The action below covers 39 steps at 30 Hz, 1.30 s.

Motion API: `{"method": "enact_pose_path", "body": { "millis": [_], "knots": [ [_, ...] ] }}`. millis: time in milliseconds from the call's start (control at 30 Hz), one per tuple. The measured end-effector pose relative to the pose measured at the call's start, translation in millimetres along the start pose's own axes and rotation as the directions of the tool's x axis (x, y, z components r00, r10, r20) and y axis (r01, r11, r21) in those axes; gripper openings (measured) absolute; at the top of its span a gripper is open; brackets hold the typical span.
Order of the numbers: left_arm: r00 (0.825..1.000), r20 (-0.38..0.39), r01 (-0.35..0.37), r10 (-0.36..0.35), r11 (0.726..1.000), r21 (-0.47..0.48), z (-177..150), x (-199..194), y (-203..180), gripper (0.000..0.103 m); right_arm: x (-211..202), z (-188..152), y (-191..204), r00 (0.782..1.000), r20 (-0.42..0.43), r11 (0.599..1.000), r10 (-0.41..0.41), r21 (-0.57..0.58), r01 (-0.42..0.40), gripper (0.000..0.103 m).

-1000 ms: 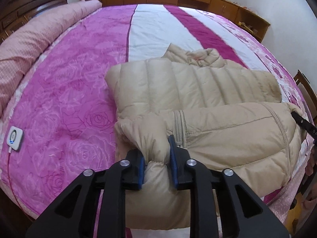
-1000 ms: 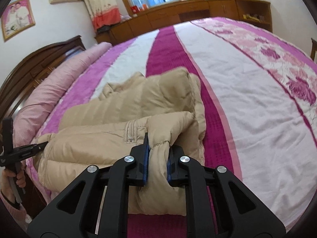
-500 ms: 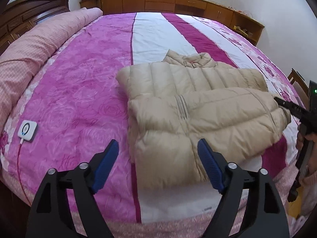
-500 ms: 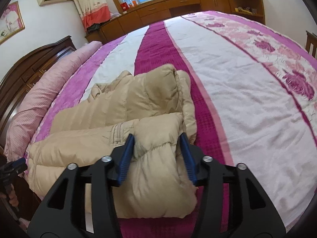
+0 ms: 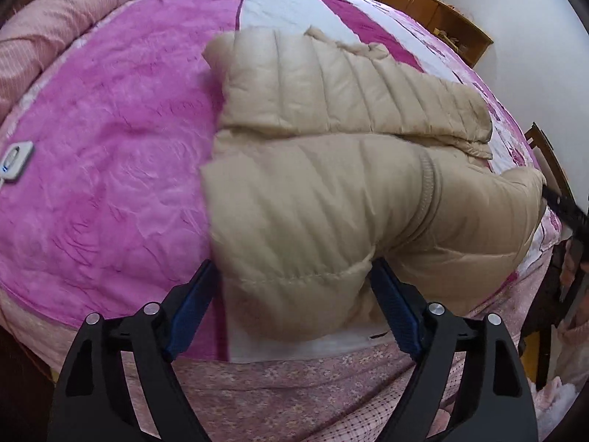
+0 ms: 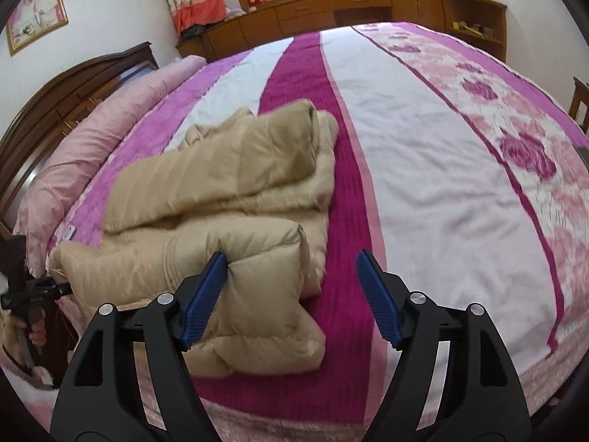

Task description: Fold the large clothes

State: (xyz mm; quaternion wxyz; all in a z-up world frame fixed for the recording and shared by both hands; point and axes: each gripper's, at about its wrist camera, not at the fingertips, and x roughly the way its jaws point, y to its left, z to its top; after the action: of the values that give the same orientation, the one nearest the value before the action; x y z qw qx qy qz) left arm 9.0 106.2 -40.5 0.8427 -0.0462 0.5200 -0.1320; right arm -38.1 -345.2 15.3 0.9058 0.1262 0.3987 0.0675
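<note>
nearest you, the left hand-held gripper (image 5: 294,313) stands wide and released, its blue pads flanking the near hem corner of the puffer jacket (image 5: 331,169) without pinching it. the right hand-held gripper (image 6: 291,302) is opening, jaws not gripping; its left pad brushes the jacket's near right corner, the other pad sits over bare bedspread. expect the jacket to be light, soft and springy: the padding will puff back and the smooth shell looks slippery, so take hold deep at a stitched hem or seam, not a shallow pinch of loft. the jacket lies at the near edge of the bed (image 6: 441,154), beige, quilted in ribs, folded into a bulky stack with a sleeve laid across and the collar at the far side. farther off, a white controller (image 5: 14,156) rests on the pink spread, well apart.
</note>
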Motion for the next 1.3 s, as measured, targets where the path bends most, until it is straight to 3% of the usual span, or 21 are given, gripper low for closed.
{"method": "enact_pose_path", "body": {
  "millis": [200, 533, 667, 800, 967, 1100, 1133, 1200, 1233, 1267, 1300],
  "knots": [
    [1.000, -0.005, -0.017, 0.017, 1.000, 0.011, -2, 4, -4, 0.082, -9, -16, -11, 0.999, -0.008, 0.999, 0.046, 0.029, -0.046, 0.078],
    [0.999, -0.008, -0.032, 0.032, 0.999, 0.006, -3, 6, -4, 0.082, -21, -38, -2, 0.992, -0.092, 0.987, 0.090, -0.123, -0.101, 0.080],
    [0.999, -0.008, -0.035, 0.035, 0.999, 0.008, -2, 7, -5, 0.082, -2, -50, 8, 0.983, -0.155, 0.973, 0.102, -0.188, -0.131, 0.080],
    [0.999, -0.014, -0.035, 0.035, 0.999, 0.025, -4, 8, -5, 0.082, 29, -64, 20, 0.978, -0.204, 0.960, 0.041, -0.264, -0.096, 0.080],
    [0.997, -0.064, -0.037, 0.044, 0.993, 0.109, -21, 8, -7, 0.082, 47, -72, 36, 0.977, -0.210, 0.940, -0.023, -0.338, -0.050, 0.065],
    [0.996, -0.081, -0.014, 0.024, 0.993, 0.121, -32, 14, -5, 0.082, 45, -73, 34, 0.977, -0.215, 0.948, 0.012, -0.308, -0.079, 0.046],
    [0.997, -0.076, -0.009, 0.019, 0.992, 0.127, -34, 16, -6, 0.081, 43, -73, 35, 0.977, -0.212, 0.948, 0.013, -0.309, -0.079, 0.041],
    [0.997, -0.075, 0.007, 0.005, 0.989, 0.146, -35, 18, -11, 0.063, 38, -74, 41, 0.979, -0.202, 0.942, 0.009, -0.327, -0.076, 0.033],
    [0.997, -0.077, 0.025, -0.013, 0.988, 0.154, -35, 18, -13, 0.046, 35, -75, 44, 0.981, -0.195, 0.939, 0.012, -0.336, -0.078, 0.028],
    [0.996, -0.080, 0.055, -0.042, 0.985, 0.166, -35, 16, -16, 0.036, 31, -76, 47, 0.983, -0.181, 0.936, 0.016, -0.344, -0.079, 0.026],
    [0.996, -0.077, 0.066, -0.053, 0.983, 0.174, -36, 13, -18, 0.032, 28, -76, 49, 0.985, -0.170, 0.934, 0.017, -0.349, -0.077, 0.023]
  ]
}}
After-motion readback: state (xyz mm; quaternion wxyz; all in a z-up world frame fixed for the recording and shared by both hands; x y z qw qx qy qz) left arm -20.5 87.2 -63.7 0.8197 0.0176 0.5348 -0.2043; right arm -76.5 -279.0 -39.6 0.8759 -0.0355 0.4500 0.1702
